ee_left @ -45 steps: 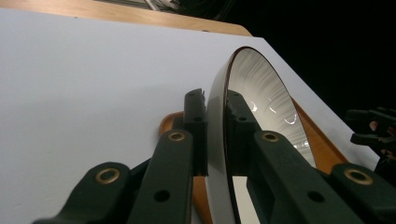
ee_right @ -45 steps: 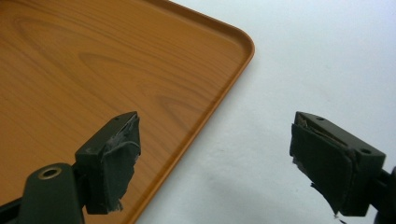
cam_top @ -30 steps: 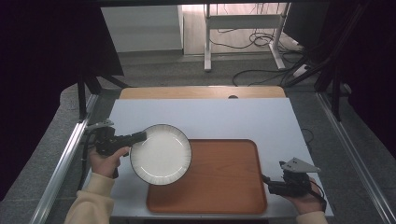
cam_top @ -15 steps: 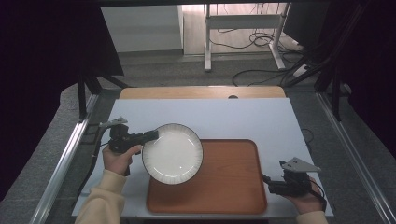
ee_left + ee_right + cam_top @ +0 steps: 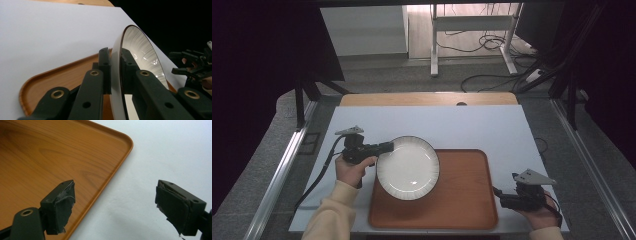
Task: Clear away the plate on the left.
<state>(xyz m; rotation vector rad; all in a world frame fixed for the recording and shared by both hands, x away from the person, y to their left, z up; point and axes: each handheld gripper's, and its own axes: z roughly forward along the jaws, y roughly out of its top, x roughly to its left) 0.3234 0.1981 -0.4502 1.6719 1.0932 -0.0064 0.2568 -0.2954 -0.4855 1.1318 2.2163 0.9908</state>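
- Left hand-held gripper [image 5: 384,147] pinches the plate [image 5: 408,168] by its left rim, jaws either side.
- Plate hangs over the tray's [image 5: 462,200] left edge, partly above the desk [image 5: 492,125].
- Right hand-held gripper [image 5: 498,192] sits spread wide, holding nothing, beside the tray's near right corner.

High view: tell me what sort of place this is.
Probably a lab or recording workspace, not a kitchen. A white-topped table sits inside a metal frame with dark curtains around it, loose cables trail across the floor behind, and a person works a handheld left gripper on a plate.
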